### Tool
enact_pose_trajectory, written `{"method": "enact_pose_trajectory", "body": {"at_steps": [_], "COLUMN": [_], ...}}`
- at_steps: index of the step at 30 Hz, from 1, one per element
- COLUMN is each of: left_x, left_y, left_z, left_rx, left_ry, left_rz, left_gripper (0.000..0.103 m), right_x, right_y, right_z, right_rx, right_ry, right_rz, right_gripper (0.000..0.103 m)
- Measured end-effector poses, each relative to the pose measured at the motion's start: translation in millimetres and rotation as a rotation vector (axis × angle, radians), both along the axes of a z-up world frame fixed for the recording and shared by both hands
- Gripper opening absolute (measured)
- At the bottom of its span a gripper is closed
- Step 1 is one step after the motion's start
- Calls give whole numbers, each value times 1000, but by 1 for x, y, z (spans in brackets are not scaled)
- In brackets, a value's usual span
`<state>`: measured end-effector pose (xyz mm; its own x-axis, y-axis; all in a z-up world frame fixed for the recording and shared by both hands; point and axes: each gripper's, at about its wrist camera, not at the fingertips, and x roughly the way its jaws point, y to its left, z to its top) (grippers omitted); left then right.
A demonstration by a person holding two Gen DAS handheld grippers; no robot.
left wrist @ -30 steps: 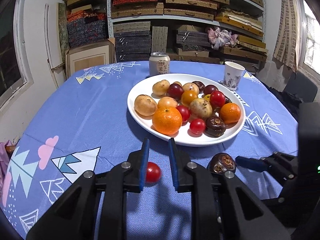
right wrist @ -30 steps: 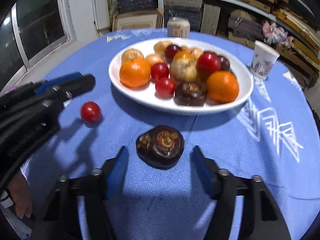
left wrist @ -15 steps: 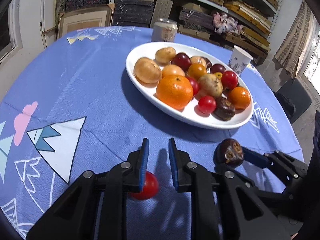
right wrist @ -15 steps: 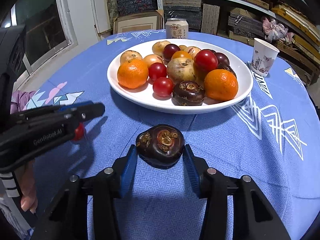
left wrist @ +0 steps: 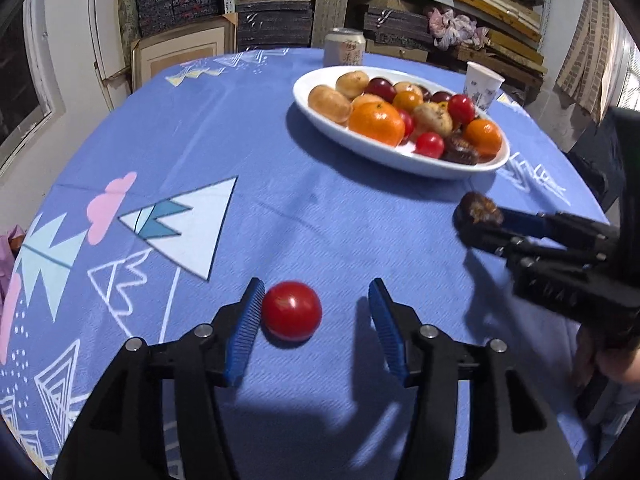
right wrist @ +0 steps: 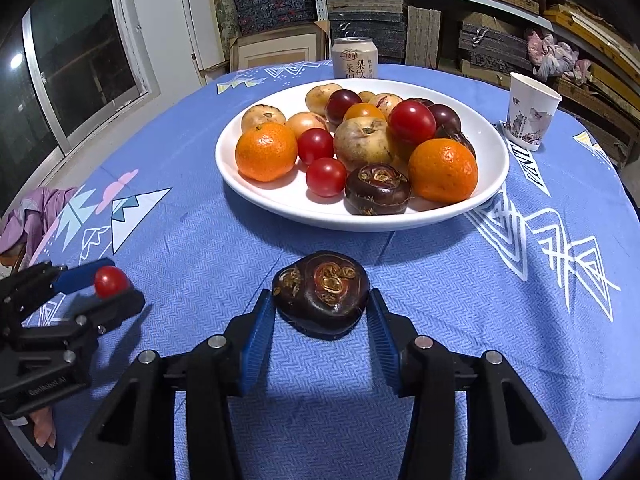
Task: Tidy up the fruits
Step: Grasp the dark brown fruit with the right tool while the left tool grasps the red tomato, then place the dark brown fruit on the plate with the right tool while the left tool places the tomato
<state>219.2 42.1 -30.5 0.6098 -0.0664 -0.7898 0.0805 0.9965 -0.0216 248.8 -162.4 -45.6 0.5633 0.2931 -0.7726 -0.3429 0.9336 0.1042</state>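
Fruits: most heaped on one white plate [right wrist: 486, 190], frame centre, on round table [right wrist: 460, 360] under blue patterned cloth; storeroom shelves of boxes behind. One can [right wrist: 354, 63], one paper cup [right wrist: 530, 120]. Two oranges, two loose fruits near the bottom edge. Right gripper [right wrist: 322, 320] jaws, just closing, pinch dark fruit [right wrist: 321, 291]. Left gripper [left wrist: 316, 322] jaws, just opening, spread around cherry tomato [left wrist: 291, 310].

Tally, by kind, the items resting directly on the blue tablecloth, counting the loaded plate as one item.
white plate: 1
drink can: 1
paper cup: 1
red tomato: 1
dark brown fruit: 1
Total: 5
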Motion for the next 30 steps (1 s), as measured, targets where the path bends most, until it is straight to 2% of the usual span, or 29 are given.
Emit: {"method": "enact_pose_trajectory", "body": {"at_steps": [1,3,6,9,17,20,23,26,30], "left_x": [0,-1,-1,-2,-7,-9,-11,-10,0], "left_y": [2,9,19,22,27,27,23,16,7], "left_z": [-1,-1,-1,-2,-1,4,11,26,64], "left_rx": [0,-4,-48,-37,-67,-91,-82,-89,-92], "left_ry": [3,8,22,31,24,-2,-42,-80,-130], "left_rz": [6,15,25,27,33,30,25,21,14], "left_gripper": [50,40,33,30,29,29,29,29,29], "right_x": [0,0,0,0,-2,-4,-9,-19,-31], "right_y": [0,0,0,1,0,-3,-7,-14,-29], "right_z": [0,0,0,0,0,2,7,22,69], "right_rx": [1,2,4,4,4,12,20,46,53], "right_ry": [0,0,0,-1,-5,-13,-34,-72,-144], "right_rz": [0,0,0,2,-1,-6,-11,-14,-18], "right_gripper": [49,49,49,49,48,48,48,48,48]}}
